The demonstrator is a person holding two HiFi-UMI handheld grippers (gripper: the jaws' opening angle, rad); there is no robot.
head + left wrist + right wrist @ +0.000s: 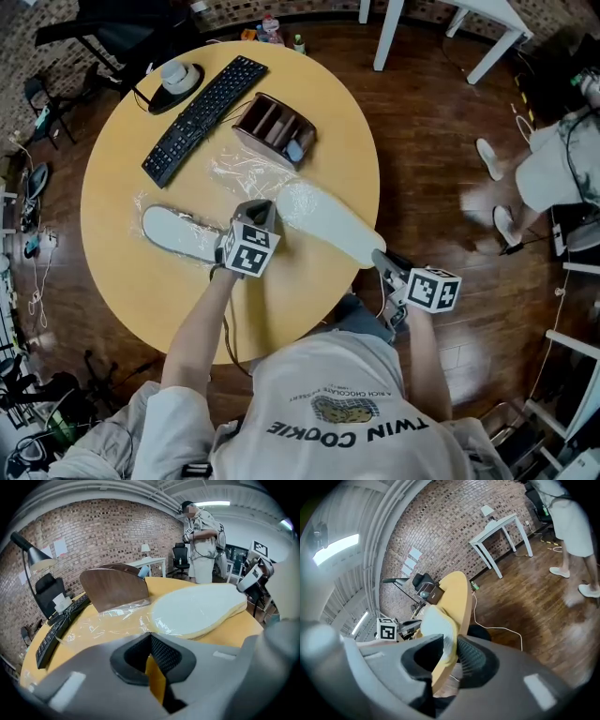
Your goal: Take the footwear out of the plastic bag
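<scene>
Footwear means two flat white slippers. The slipper being worked [328, 225] is pinched at its heel between the fingers of the right gripper [450, 651], just past the edge of the table [309, 281]. Its toe reaches away from those fingers toward the left gripper [150, 637]. That gripper's fingers are pressed together, with their tips right at the rim of the clear plastic bag [108, 623]; whether any film is nipped between them I cannot tell. To my eye the pull should run straight along the sole, heel first and low. The left fingers should pin the bag so it doesn't ride along, since film seems to lap the toe just ahead of the left fingertips. The second slipper [176, 234] lies to the outer side of the left fingers, with crinkled film around it. Beyond the left fingertips a brown desk organiser [274, 127] holds a small pale thing in one end slot.
</scene>
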